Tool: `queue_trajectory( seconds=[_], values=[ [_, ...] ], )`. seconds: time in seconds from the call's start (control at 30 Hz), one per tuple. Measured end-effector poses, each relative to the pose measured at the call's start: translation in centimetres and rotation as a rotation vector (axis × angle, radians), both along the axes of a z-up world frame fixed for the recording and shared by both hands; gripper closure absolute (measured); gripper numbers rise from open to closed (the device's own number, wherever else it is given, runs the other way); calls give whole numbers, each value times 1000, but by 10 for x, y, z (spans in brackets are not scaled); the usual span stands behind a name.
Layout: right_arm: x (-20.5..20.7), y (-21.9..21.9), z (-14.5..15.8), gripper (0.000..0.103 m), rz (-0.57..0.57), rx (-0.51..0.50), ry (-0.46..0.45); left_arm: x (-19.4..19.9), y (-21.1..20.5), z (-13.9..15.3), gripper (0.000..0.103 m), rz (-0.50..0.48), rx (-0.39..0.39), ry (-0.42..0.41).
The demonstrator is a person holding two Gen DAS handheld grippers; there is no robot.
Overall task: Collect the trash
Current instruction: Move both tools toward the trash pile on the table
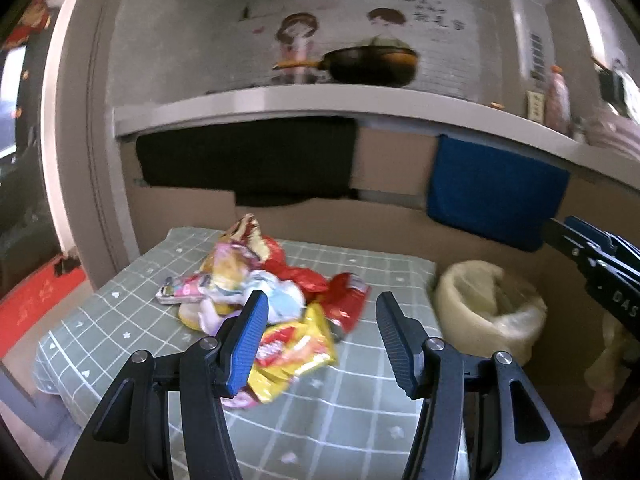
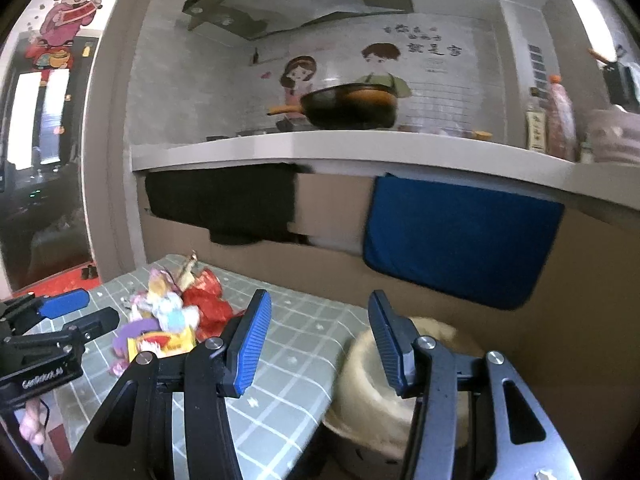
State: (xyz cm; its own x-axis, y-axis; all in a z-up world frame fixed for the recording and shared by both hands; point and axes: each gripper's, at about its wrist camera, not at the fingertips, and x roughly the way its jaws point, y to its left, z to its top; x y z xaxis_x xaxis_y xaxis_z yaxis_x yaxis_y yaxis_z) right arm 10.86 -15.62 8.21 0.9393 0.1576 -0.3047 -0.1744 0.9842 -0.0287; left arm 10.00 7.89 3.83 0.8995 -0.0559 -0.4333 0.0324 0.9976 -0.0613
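Observation:
A heap of crumpled snack wrappers in red, yellow and pink lies on a small table with a green checked cloth. My left gripper hovers over the near side of the heap, open, with a yellow wrapper below its left finger and nothing gripped. To the right of the table stands a bin lined with a pale plastic bag. In the right wrist view my right gripper is open and empty above the table's right edge, with the bin below it and the wrappers to its left.
Behind the table a cardboard panel backs onto a white counter that carries a dark wok and bottles. A black cloth and a blue cloth hang from the counter. A doorway opens at the left.

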Motion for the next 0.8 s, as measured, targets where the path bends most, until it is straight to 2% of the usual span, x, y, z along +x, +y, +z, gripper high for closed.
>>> queue_trajectory(
  seconds=[0.13,0.23,0.43,0.63,0.8],
  values=[
    [24,17,-1,54,22,-10,-1,32,33,-8,46,21,-37,74],
    [45,28,-10,54,52,0,32,49,52,-17,46,8,-88,124],
    [73,41,-45,54,85,-10,128,73,77,-45,46,-28,-154,238],
    [88,52,-79,54,111,-33,225,79,69,-74,46,4,-100,287],
    [86,56,-88,54,124,-66,235,91,65,-92,46,25,-78,325]
  ],
)
